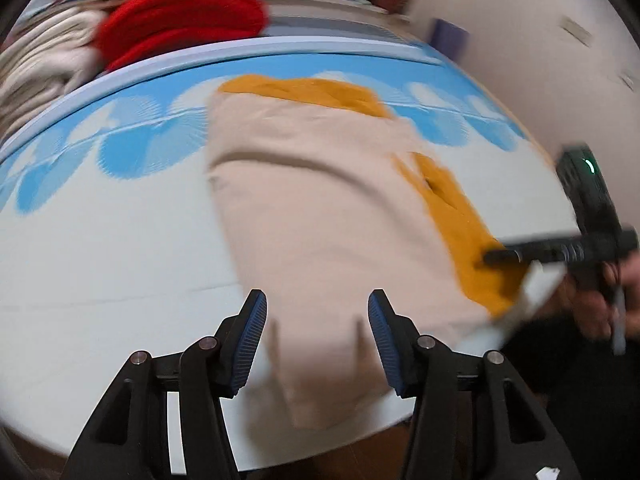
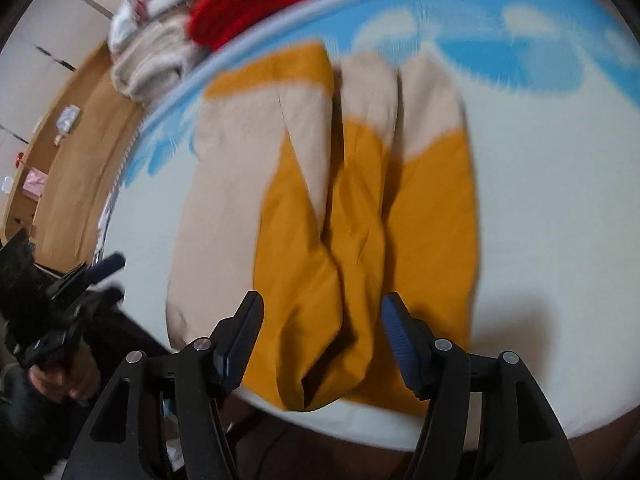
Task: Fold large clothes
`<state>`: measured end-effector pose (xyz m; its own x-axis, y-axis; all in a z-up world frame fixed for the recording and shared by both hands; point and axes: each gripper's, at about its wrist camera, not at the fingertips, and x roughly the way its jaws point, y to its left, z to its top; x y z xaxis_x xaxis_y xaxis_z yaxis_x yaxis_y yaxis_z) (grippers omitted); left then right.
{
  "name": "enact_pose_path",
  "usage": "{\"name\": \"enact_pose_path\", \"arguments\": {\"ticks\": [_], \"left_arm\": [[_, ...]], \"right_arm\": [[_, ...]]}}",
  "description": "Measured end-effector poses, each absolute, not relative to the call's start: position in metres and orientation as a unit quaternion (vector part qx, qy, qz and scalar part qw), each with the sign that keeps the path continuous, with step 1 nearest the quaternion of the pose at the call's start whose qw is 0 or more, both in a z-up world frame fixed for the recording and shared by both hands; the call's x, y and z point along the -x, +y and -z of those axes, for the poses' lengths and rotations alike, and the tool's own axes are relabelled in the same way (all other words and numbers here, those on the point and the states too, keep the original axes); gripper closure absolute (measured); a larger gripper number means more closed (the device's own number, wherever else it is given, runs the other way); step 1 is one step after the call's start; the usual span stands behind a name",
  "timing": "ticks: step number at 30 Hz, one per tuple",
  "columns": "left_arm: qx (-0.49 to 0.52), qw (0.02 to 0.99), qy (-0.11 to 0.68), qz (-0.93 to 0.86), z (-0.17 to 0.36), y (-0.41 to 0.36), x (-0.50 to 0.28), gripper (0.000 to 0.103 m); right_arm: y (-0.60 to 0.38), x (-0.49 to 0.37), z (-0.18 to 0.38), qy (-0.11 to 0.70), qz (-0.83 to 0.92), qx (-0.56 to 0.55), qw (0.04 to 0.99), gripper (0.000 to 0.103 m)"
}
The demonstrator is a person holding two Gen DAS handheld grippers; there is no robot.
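Garment (image 2: 320, 208), beige and mustard, fills frame centre on the counter (image 1: 100, 260); both tongs (image 1: 317, 334) (image 2: 322, 338) gape empty, so a shallow pinch could undo its folds.

home bedroom: patterned bed sheet (image 1: 100, 240), piled clothes (image 1: 120, 32), wooden floor (image 2: 80, 152)

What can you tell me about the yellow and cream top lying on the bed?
The top is soft, thick-looking cloth in two colours, cream and mustard yellow. It lies flat and partly folded on the blue-and-white sheet, its sleeves laid lengthwise side by side over the body. One end reaches the bed's near edge. Both sets of tongs, left and right, hang open above it, gripping nothing.
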<state>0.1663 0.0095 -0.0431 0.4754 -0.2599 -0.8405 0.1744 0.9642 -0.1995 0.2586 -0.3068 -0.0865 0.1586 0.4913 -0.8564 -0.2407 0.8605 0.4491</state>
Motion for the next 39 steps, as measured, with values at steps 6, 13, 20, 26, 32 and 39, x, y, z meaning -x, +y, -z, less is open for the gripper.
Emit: {"name": "enact_pose_path", "arguments": {"ticks": [6, 13, 20, 26, 32, 39], "left_arm": [[0.066, 0.85, 0.513, 0.102, 0.055, 0.016, -0.178, 0.055], [0.1, 0.842, 0.522, 0.097, 0.056, 0.028, -0.184, 0.055], [0.104, 0.828, 0.523, 0.174, 0.053, 0.011, -0.18, 0.055], [-0.008, 0.767, 0.616, 0.179, 0.104, -0.026, -0.181, 0.048], [0.024, 0.766, 0.612, 0.195, 0.099, -0.022, -0.18, 0.055], [-0.009, 0.749, 0.637, 0.183, 0.118, -0.031, -0.182, 0.048]], "right_arm": [[-0.279, -0.26, 0.104, 0.615, -0.231, -0.052, 0.752, 0.053], [-0.285, -0.24, 0.03, 0.481, -0.3, -0.063, 0.821, 0.093], [-0.341, -0.222, 0.011, 0.452, -0.229, -0.061, 0.86, 0.093], [-0.324, -0.238, 0.106, 0.609, -0.176, 0.018, 0.773, 0.091], [-0.335, -0.242, 0.107, 0.612, -0.17, 0.003, 0.772, 0.091], [-0.344, -0.245, 0.11, 0.624, -0.164, 0.037, 0.763, 0.085]]}}
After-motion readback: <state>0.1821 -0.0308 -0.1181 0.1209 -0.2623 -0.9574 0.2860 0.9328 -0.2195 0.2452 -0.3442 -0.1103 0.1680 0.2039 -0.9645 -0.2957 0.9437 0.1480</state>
